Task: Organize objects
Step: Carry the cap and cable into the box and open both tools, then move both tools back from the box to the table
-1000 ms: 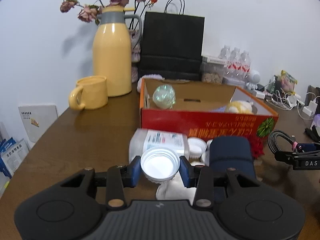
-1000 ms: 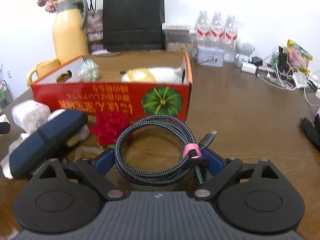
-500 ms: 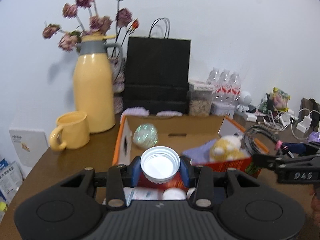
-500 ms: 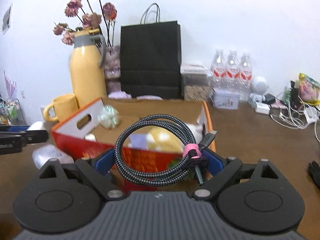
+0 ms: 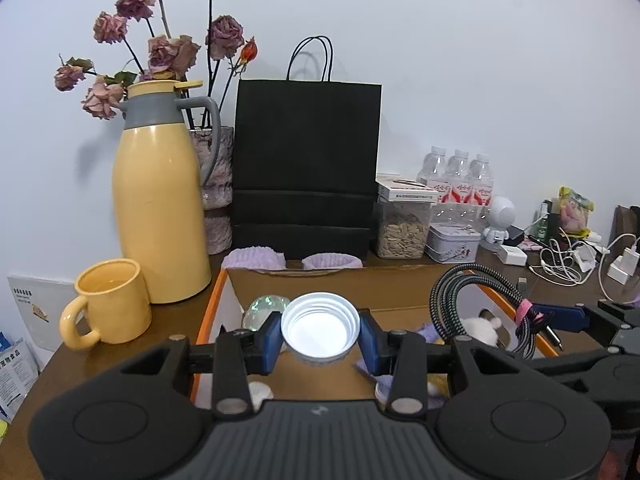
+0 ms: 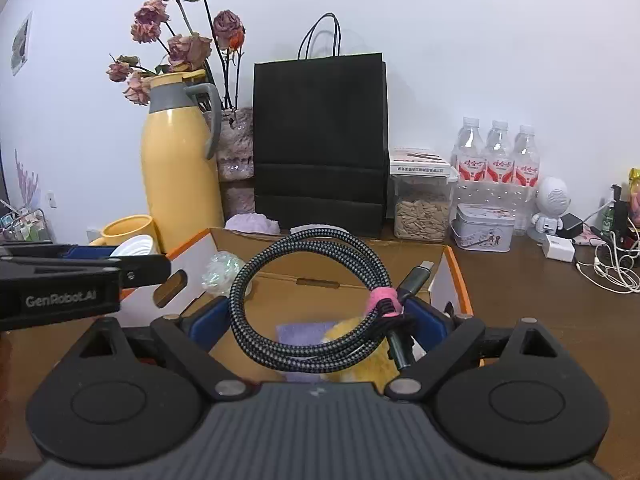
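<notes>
**Desk:** Both grippers have risen from the tabletop clutter and now hang over the cardboard box (image 5: 320, 284), which sat ahead of them 1 second ago. What is nearest the lens?

**Photographer:** Nearest in the left wrist view, the left gripper (image 5: 320, 334) has its jaws partly closed, pads pressing both sides of a white lid (image 5: 319, 330). It is carried hollow side up, rim level, so the round piece has no long axis to speak of; it hangs above the box floor near the left wall.

**Desk:** And the other hand?

**Photographer:** The right gripper (image 6: 318, 320) clamps a coiled braided cable (image 6: 308, 300), its jaws standing wide around the loop. That coil stands nearly upright, facing the lens; a pink strap (image 6: 382, 298) binds it, and the plug (image 6: 416, 280) points up and right, toward the box's far right corner. It is gripped across the loop, likely so the coil stays bundled for the drop.

**Desk:** What waits below?

**Photographer:** Inside the box lie a clear iridescent ball (image 6: 220, 272) by the left wall, a purple cloth (image 6: 304, 330) and a yellow plush (image 6: 360, 356). Beyond the box stand 1 yellow mug (image 5: 108, 308), a yellow jug (image 5: 160, 208) and a black paper bag (image 5: 306, 168). Both items look ready for release into the box.
</notes>
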Motion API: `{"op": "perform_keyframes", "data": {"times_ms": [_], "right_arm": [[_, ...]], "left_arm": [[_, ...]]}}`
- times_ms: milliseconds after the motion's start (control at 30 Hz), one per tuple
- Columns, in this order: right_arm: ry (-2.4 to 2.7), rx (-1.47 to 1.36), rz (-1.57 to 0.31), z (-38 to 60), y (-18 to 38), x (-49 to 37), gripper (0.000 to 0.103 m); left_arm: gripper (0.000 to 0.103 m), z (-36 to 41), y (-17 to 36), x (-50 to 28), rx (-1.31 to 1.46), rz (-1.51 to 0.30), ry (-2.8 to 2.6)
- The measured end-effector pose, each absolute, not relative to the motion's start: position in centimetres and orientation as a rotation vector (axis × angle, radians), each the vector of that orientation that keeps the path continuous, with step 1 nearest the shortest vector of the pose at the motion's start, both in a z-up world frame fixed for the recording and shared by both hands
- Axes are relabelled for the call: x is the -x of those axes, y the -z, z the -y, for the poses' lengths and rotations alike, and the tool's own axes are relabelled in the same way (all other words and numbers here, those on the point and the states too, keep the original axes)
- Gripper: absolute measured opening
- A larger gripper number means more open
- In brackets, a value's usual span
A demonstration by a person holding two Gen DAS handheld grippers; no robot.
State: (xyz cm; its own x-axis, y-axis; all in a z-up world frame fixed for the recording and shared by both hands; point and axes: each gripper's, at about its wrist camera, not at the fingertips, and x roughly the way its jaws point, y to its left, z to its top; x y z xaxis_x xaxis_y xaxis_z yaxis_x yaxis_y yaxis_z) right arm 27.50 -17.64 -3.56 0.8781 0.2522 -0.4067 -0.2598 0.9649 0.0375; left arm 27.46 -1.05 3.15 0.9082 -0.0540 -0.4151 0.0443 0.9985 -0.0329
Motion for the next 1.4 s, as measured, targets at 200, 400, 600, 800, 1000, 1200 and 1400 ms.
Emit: {"op": "perform_keyframes", "data": {"times_ms": [200,400,600,800,1000,1200,1400], "right_arm": [[-0.262,0.038,-0.435,17.0,4.2,-30.2,0.094],[-0.256,0.053,-0.463,16.5,5.4,-32.9,0.094],[-0.248,0.051,-0.491,16.7,6.4,-34.5,0.098],[-0.247,0.011,-0.508,17.6,6.4,-34.5,0.103],[-0.236,0.015,-0.503,17.6,6.2,-34.1,0.103],[-0.235,0.023,-0.481,17.6,5.8,-33.3,0.103],[-0.231,0.038,-0.461,17.9,5.4,-32.0,0.103]], "left_arm": [[0.039,1.2,-2.7,-30.8,0.014,-0.448,0.033],[0.039,0.9,-1.4,-33.7,0.005,-0.487,0.013],[0.055,0.4,-0.5,-35.0,0.000,-0.512,0.012],[0.103,-0.1,-0.8,-34.5,0.028,-0.475,-0.010],[0.103,-0.1,-1.0,-34.2,0.035,-0.468,-0.012],[0.103,-0.1,-1.2,-33.7,0.041,-0.463,-0.008],[0.103,-0.1,-1.8,-32.1,0.050,-0.423,0.004]]}}
